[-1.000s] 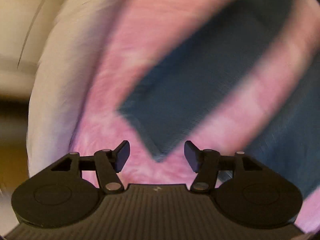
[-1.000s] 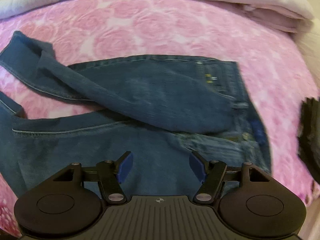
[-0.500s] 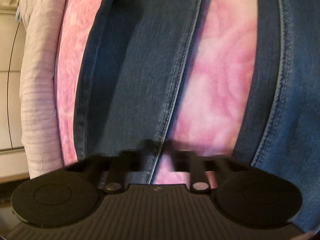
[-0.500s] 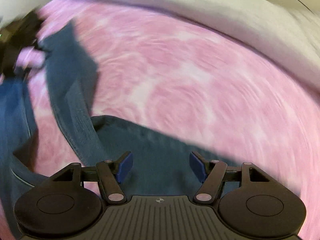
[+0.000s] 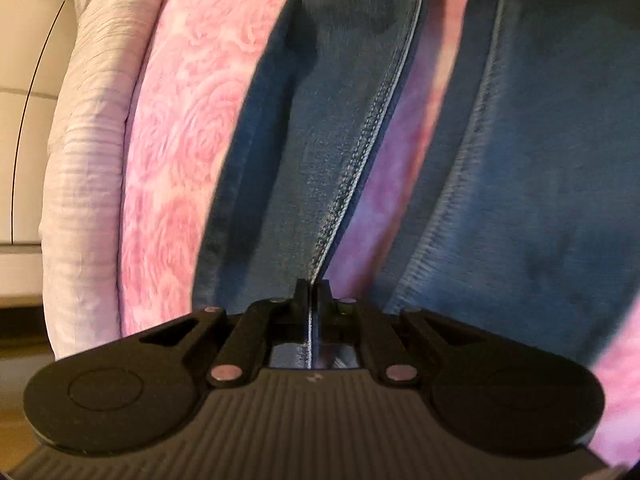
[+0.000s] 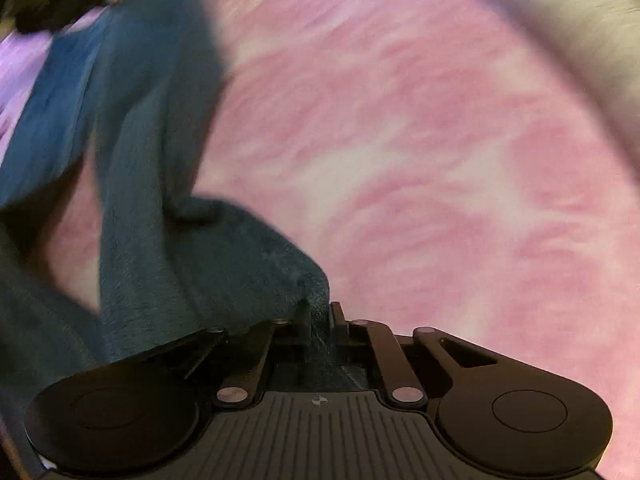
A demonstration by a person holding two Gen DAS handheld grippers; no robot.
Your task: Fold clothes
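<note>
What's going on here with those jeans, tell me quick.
A person with a handheld gripper in each hand is folding a pair of blue jeans spread on a pink rose-patterned blanket. The left gripper is shut on the stitched seam edge of one leg. The right gripper is pinched on a bunched-up fold of denim at another spot. Both have a hold; no fold has been carried over yet.

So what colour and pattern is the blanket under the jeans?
Pink, with a rose pattern; the blanket under the jeans shows best in the left wrist view.
</note>
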